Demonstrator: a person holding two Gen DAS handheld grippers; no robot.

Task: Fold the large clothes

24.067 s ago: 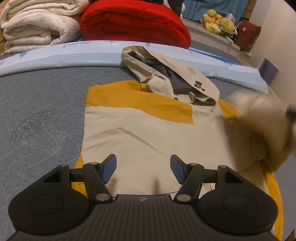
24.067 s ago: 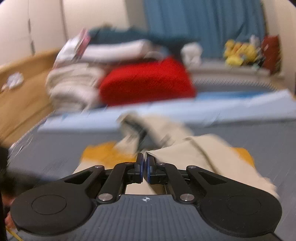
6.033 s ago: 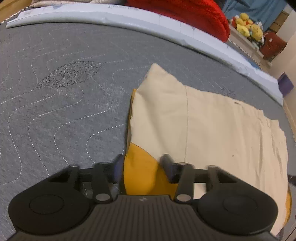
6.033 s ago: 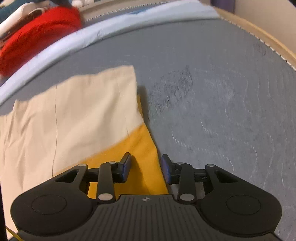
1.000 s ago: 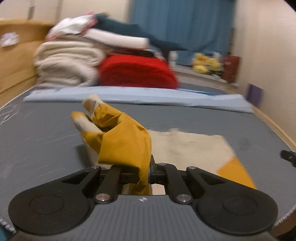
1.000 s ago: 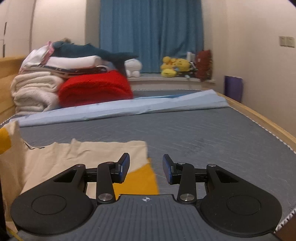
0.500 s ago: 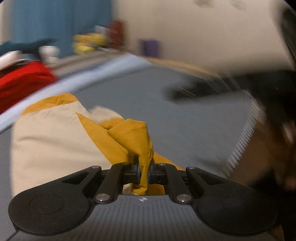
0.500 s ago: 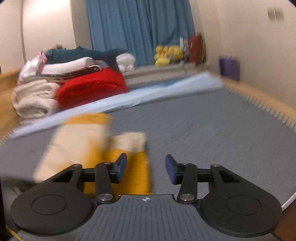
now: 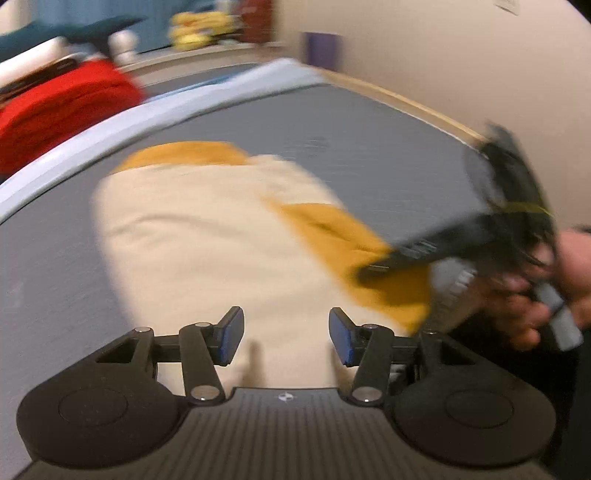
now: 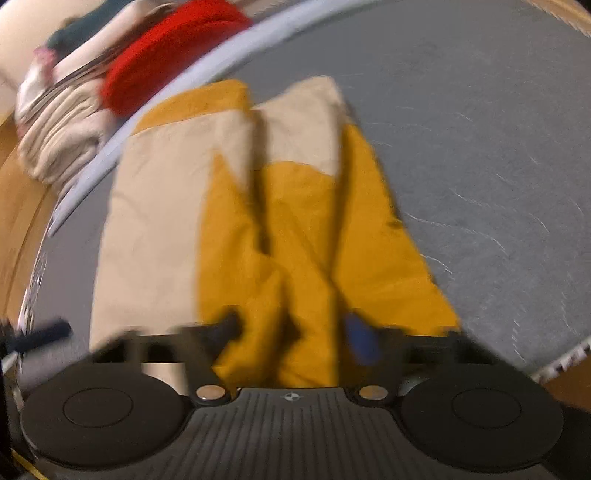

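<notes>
Jacket (image 9: 207,236), cream and mustard, folded into a compact bundle on the grey quilted mattress (image 9: 369,155), near its front edge; same jacket (image 10: 266,206) in the right wrist view, with a cream panel on the left, mustard folds down the middle and right, and a raised mustard ridge running toward the camera.

Left gripper (image 9: 286,338): jaws opening, blue pads spread well apart, nothing pinched; cream cloth lying flat beneath and beyond the gap, not pressed by either pad.

Right gripper (image 10: 291,334): jaws closing over the bunched mustard fold, cloth between the fingers; both fingers blurred; contact of the pads with the cloth not discernible, with a gap showing on the blue-pad side; seen also from the left wrist view as a dark blurred shape (image 9: 373,271) with its tip over the mustard corner, held by a hand (image 9: 524,310) at the right edge.

Background: pale blue sheet (image 9: 110,125) along the far side of the mattress; red blanket (image 9: 62,103) behind it; folded cream blankets (image 10: 59,133) beside the red one in the right wrist view; yellow plush toys (image 9: 203,31) on a far ledge, blurred; beige wall (image 9: 443,55) at right; wooden bed frame (image 10: 18,192) at left in the right wrist view.
</notes>
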